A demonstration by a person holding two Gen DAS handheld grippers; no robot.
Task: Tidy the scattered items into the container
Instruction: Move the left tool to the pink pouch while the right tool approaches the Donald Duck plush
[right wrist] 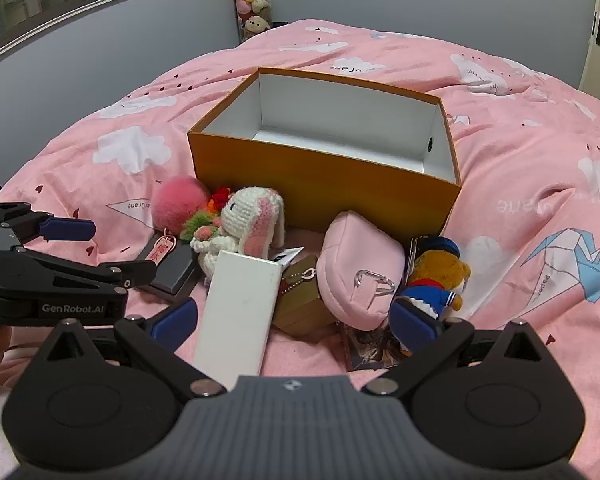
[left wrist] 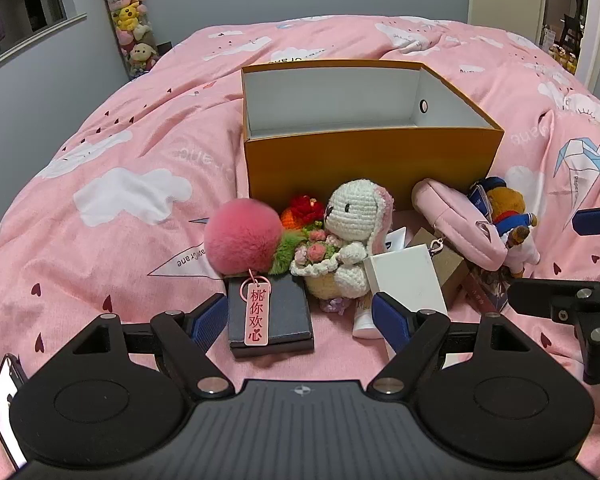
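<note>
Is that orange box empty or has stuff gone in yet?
Empty, as far as visible: the box shows only bare white walls and floor.

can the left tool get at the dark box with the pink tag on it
Probably yes. The left tool is open with the dark box lying between its fingers. Only the pink tag lies on the box, and the pink pompom overlaps its far edge.

Pink-quilted bed (left wrist: pixel 132 152). Far: orange box (left wrist: pixel 372 164). Near, in front: dark flat case (left wrist: pixel 272 320), crocheted rabbit (left wrist: pixel 352 236), white box (right wrist: pixel 240 312), pink pouch (right wrist: pixel 360 272) to the right.
</note>
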